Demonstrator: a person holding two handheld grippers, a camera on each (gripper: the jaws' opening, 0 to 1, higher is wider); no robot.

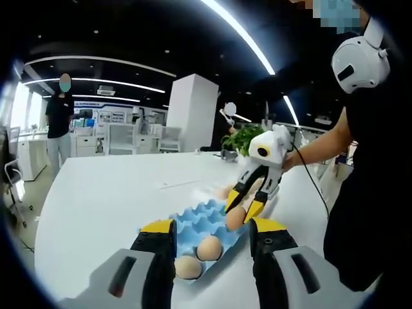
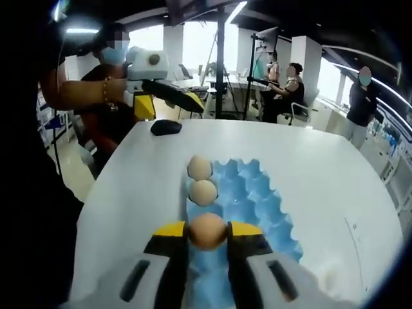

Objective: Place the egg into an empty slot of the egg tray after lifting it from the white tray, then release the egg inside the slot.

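**You are carrying the egg over the blue tray; now lower it into a free slot.**

Your right gripper [image 2: 207,233] is clenched on the smooth tan egg [image 2: 207,230], pinched between its yellow-tipped jaws just above the near end of the light-blue moulded egg tray [image 2: 261,193] on the white table [image 2: 322,167]. Bring it straight down until the egg sits in a cup before you let go, and choose a cup apart from the two eggs already seated, one [image 2: 199,167] behind the other [image 2: 204,192] along the tray's left edge, so you do not knock them. The other cups you can see look free. Your left gripper [image 1: 212,239] hangs released near the tray, grasping nothing.
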